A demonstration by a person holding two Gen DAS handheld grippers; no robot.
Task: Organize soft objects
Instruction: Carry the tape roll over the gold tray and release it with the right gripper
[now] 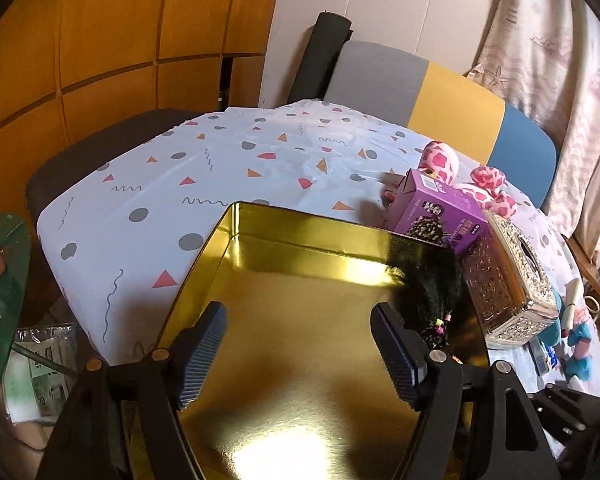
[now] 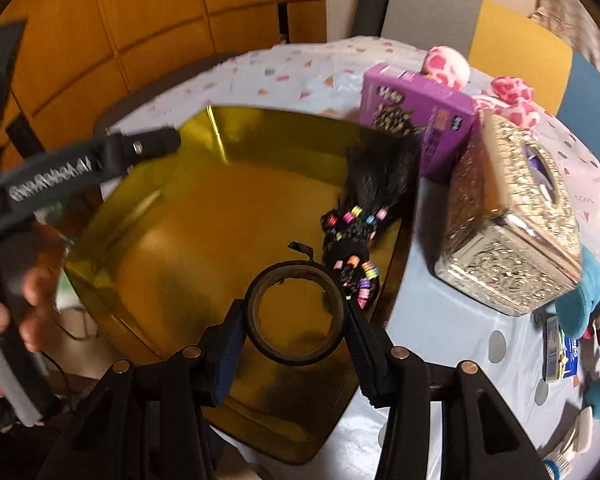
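Observation:
A shiny gold tin tray (image 1: 300, 272) (image 2: 204, 208) lies on the patterned tablecloth. A black hairpiece with coloured beads (image 2: 364, 216) (image 1: 428, 284) rests along its right side. My right gripper (image 2: 296, 328) is shut on a black roll of tape (image 2: 296, 350) and holds it over the tray beside the hairpiece. My left gripper (image 1: 300, 344) is open and empty above the tray's near end. A pink spotted plush (image 1: 440, 164) (image 2: 448, 66) lies behind a purple box. A blue plush (image 1: 572, 340) (image 2: 584, 300) lies at the far right.
A purple carton (image 1: 440, 216) (image 2: 416, 120) and an ornate silver tissue box (image 1: 512, 276) (image 2: 512, 216) stand right of the tray. Chairs (image 1: 452, 96) stand behind the table. A small blue-and-white pack (image 2: 560, 356) lies near the blue plush. Clutter sits at the left off the table (image 1: 28, 364).

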